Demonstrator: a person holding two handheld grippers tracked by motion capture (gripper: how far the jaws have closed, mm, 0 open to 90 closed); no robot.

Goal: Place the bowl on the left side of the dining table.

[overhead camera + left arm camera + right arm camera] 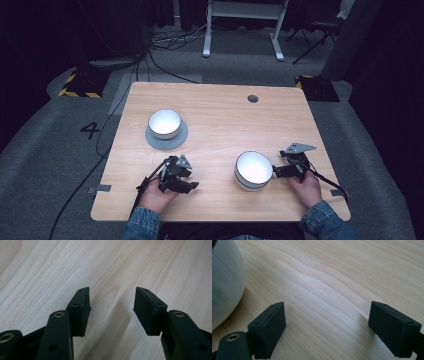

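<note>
1. The right gripper (276, 171) is resting low on the pale wooden table (220, 120), its jaws gaping wide with bare grain between them.
2. The glossy white round ceramic bowl (253, 170) is sitting just beside that gripper, on its left, so the right hand is much the nearer.
3. The left gripper (189, 179) is lying apart from it, jaws parted and holding nothing.
4. A second white bowl (164, 123) is standing on a flat grey round saucer (167, 141) farther back.
</note>
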